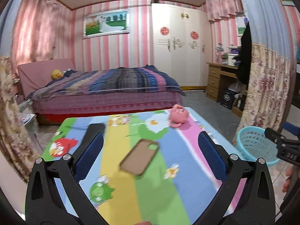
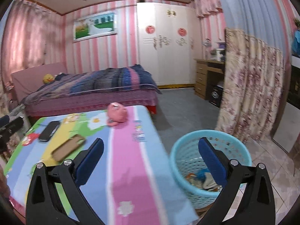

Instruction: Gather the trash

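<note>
Your right gripper (image 2: pixel 151 156) stands wide apart, nothing between its pads, at the table (image 2: pixel 131 168) edge beside the blue basket (image 2: pixel 180 161). Trash (image 2: pixel 204 181) lies in the basket's bottom. Your left gripper (image 1: pixel 151 152) is also spread and empty above the table; phone case (image 1: pixel 139 156) lies beneath it.
</note>
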The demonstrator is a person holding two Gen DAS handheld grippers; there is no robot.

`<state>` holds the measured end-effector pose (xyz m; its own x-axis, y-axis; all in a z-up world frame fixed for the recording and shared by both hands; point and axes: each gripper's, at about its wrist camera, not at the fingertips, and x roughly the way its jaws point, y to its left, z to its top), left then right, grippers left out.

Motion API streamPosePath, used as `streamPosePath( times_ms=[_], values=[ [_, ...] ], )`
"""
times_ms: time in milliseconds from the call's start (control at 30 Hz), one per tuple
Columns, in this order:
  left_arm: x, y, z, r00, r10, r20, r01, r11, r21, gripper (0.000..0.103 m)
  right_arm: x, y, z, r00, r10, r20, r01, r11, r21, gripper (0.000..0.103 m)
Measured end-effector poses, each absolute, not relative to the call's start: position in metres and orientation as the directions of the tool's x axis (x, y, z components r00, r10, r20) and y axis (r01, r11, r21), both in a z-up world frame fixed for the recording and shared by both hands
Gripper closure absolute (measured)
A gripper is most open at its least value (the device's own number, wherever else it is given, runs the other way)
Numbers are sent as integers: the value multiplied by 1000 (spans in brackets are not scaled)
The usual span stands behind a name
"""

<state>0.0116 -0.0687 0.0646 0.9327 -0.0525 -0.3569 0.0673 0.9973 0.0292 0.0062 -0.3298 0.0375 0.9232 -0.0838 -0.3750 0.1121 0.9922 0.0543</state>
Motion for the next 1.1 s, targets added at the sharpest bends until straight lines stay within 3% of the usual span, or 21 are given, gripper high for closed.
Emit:
streamPosePath(
  times_ms=[433,1100],
  values=[
    [-1,-26,14,906,-18,-422,14,1000,-12,5,-19,-247,10,927,-11,-375,13,1000,3,4],
    [0,-19,8,910,-10,-415,5,1000,-13,5,-16,-222,1,931,-14,-366,0,999,-39,4]
  ],
)
